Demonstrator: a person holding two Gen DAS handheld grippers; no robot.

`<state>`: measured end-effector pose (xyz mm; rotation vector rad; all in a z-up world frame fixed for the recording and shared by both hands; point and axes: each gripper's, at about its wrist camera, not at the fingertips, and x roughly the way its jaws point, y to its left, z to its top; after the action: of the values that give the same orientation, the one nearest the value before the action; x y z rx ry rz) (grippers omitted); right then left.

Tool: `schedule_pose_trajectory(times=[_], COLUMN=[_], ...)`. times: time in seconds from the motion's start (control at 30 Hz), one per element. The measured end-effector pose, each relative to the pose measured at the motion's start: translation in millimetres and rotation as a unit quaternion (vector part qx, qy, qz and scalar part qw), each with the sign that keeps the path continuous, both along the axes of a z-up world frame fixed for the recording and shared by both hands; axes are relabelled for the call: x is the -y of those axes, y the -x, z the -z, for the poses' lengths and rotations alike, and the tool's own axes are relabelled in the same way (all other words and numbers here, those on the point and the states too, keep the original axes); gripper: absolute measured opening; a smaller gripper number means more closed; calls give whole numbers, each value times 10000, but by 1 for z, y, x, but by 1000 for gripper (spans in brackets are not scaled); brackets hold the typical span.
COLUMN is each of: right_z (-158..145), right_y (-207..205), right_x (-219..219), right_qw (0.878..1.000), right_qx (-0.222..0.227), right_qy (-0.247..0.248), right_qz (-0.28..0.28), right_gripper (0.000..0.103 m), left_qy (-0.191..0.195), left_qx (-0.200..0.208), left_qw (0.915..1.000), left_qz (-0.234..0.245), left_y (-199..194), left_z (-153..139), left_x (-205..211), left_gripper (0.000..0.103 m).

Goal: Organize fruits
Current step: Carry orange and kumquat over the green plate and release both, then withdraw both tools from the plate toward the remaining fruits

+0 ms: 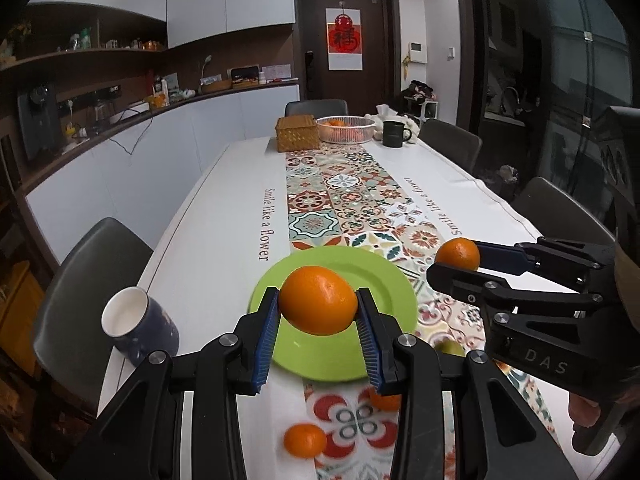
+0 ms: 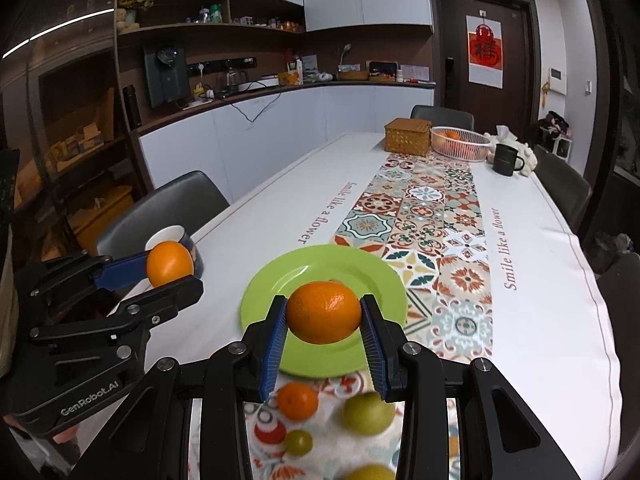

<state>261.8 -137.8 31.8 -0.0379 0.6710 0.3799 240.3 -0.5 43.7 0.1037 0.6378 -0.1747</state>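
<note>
"GenRobot.AI" marks left gripper (image 2: 170,276); "DAS" marks right gripper (image 1: 456,262).

Even indoor light falls on the bright worktop (image 1: 224,216), fisheye bending dark corners, nearest fruit (image 2: 366,414) blurred.

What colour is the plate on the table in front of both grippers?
Bright lime green, plain; the plate shows best in the right wrist view.
</note>
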Motion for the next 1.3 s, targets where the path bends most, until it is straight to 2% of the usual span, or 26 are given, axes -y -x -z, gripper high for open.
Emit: schedule_pose_trajectory(times=[0.2, 0.6, 0.97, 1.03, 1.1, 1.23, 1.3], right_z=[12, 51, 81, 82, 82, 75, 70], right_y=[-42, -103, -118, -118, -117, -111, -104], right_x=[-2, -7, -7, -6, -5, -1, 2], right_qw=[9995, 9951, 9902, 9902, 9904, 9911, 9916], right_qx=[-326, -987, -1367, -1362, -1352, -1275, -1236], right_qy=[-17, 89, 246, 247, 243, 255, 213], right_qz=[34, 54, 125, 166, 176, 283, 309], right_gripper=[37, 37, 37, 37, 38, 48, 48], left_qy=[-31, 84, 37, 26, 8, 44, 66], left_qx=[-262, -1071, -1421, -1438, -1401, -1326, -1281], left_qw=[9996, 9941, 9897, 9895, 9899, 9907, 9912], left_qz=[-32, -141, -151, -171, -226, -292, -324], left_y=[-34, -97, -110, -109, -105, -94, -87], left_z=[15, 67, 95, 96, 94, 86, 80], left_x=[0, -5, 0, 0, -1, -4, -6], left_gripper=[38, 38, 38, 41, 50, 51, 51])
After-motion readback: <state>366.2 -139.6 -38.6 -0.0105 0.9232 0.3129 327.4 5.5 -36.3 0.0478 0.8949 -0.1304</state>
